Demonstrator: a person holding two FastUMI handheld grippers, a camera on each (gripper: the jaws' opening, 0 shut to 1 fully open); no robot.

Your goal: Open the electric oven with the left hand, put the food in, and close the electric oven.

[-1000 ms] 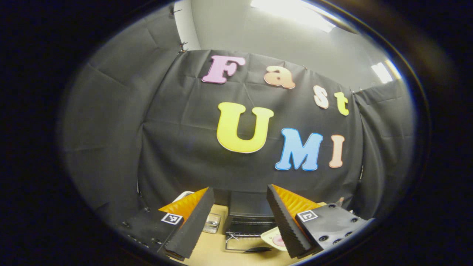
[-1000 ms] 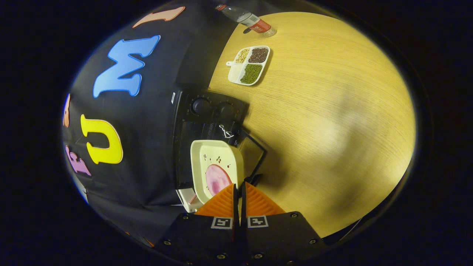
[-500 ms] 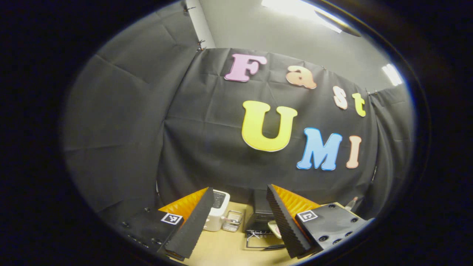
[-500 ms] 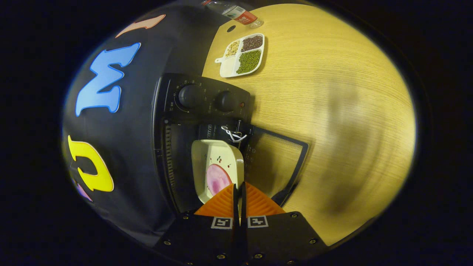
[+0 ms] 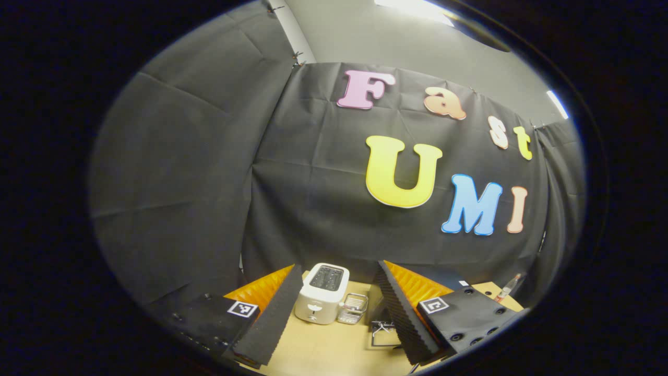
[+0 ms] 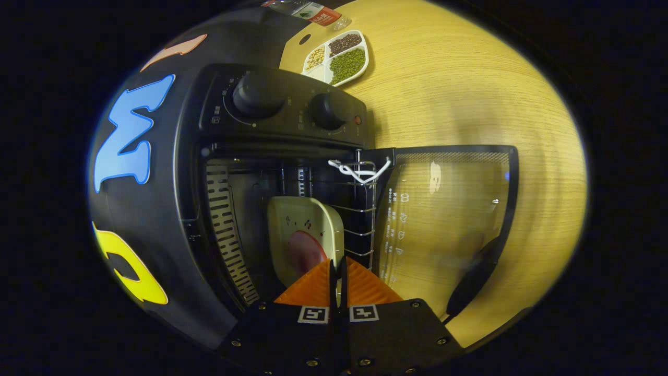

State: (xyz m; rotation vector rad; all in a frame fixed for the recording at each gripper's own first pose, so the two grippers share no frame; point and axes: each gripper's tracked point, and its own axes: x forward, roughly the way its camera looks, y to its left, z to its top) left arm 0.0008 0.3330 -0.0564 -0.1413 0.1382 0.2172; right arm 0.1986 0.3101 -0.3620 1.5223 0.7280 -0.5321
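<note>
In the right gripper view the black electric oven (image 6: 282, 104) stands open, its glass door (image 6: 449, 209) swung down flat onto the table. My right gripper (image 6: 337, 269) is shut on the rim of a cream plate (image 6: 302, 224) carrying a pink piece of food (image 6: 305, 253). The plate reaches into the oven's mouth beside the wire rack (image 6: 360, 209). In the left gripper view my left gripper (image 5: 339, 266) is open and holds nothing. It points at the booth wall, well above the table.
A white toaster (image 5: 323, 292) and a small wire holder (image 5: 353, 308) stand on the table between the left fingers. A divided tray of beans (image 6: 336, 57) and a bottle (image 6: 308, 10) lie beyond the oven on the wooden table (image 6: 469, 94).
My right gripper has carried the plate forward, from in front of the oven into its opening. The left gripper view has swung left, bringing the toaster into sight.
</note>
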